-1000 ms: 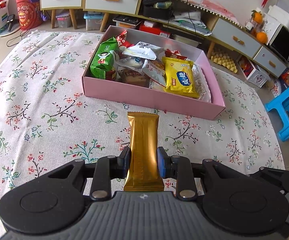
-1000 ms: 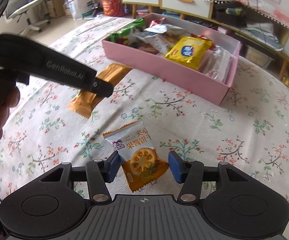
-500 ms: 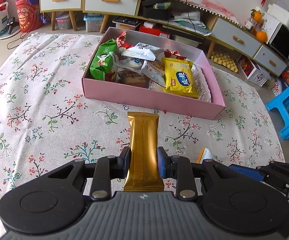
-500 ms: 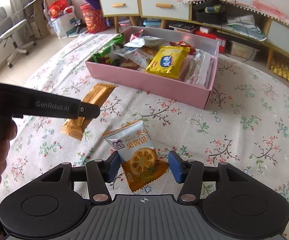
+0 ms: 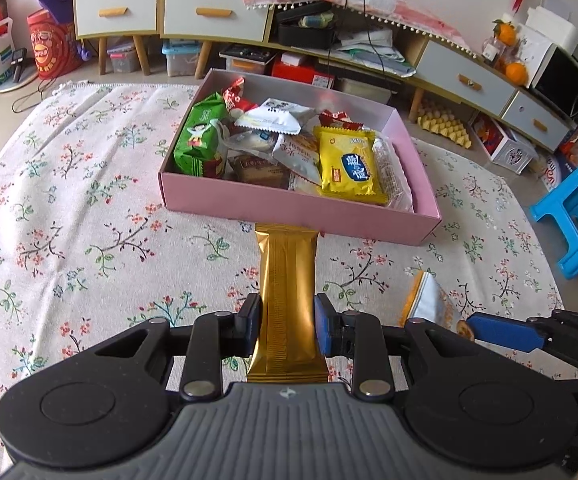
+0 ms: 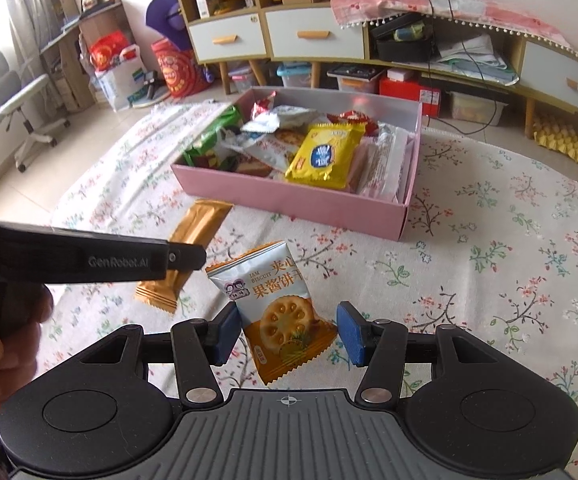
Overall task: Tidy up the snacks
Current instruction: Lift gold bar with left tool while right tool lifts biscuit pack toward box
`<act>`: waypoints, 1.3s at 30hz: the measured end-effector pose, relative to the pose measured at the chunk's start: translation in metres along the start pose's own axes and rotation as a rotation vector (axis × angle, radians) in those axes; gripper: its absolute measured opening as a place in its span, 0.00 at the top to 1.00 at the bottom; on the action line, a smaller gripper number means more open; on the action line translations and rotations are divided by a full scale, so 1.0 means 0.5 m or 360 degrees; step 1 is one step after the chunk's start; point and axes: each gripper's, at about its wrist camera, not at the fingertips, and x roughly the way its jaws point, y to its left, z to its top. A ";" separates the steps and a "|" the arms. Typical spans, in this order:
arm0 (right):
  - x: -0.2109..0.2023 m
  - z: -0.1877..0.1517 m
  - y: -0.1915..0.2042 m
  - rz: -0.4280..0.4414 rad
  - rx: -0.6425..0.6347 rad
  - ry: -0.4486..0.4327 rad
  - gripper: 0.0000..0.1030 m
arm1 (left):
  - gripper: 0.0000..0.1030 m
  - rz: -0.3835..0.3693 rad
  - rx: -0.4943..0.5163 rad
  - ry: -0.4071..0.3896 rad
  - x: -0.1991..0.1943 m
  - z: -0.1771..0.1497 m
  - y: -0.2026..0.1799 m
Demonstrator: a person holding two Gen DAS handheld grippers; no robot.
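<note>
Gold snack bar (image 5: 287, 292): left hand-held gripper (image 5: 287, 322) pinches it near one end, could droop, clipping pink box (image 5: 301, 210) wall. Right hand-held gripper (image 6: 287, 330) spread around biscuit packet (image 6: 277, 308), not clamped.

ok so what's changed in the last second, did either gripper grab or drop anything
Nothing was grabbed or dropped. The right gripper rose and tipped up, so the pink box sits lower in its view; its fingers stay apart around the biscuit packet. It also came into the left camera's lower right. The left gripper stays closed on the gold bar, barely moved. Box contents unchanged.
</note>
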 end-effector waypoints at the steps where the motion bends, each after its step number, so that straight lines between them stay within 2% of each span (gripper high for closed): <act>1: -0.002 0.001 0.000 0.0001 0.0006 -0.0008 0.50 | 0.75 -0.0001 -0.0001 -0.0002 0.000 0.001 0.000; 20: -0.027 0.041 -0.070 -0.0028 0.0194 -0.0123 0.50 | 0.75 -0.0004 -0.0043 -0.0055 0.000 0.031 0.006; 29: -0.007 0.060 -0.086 -0.0080 0.0196 -0.0110 0.50 | 0.75 -0.0018 -0.0067 -0.0111 0.007 0.059 0.014; 39: 0.045 0.113 -0.132 -0.0106 0.0303 -0.0113 0.50 | 0.75 -0.0014 -0.0055 -0.0164 0.041 0.114 0.024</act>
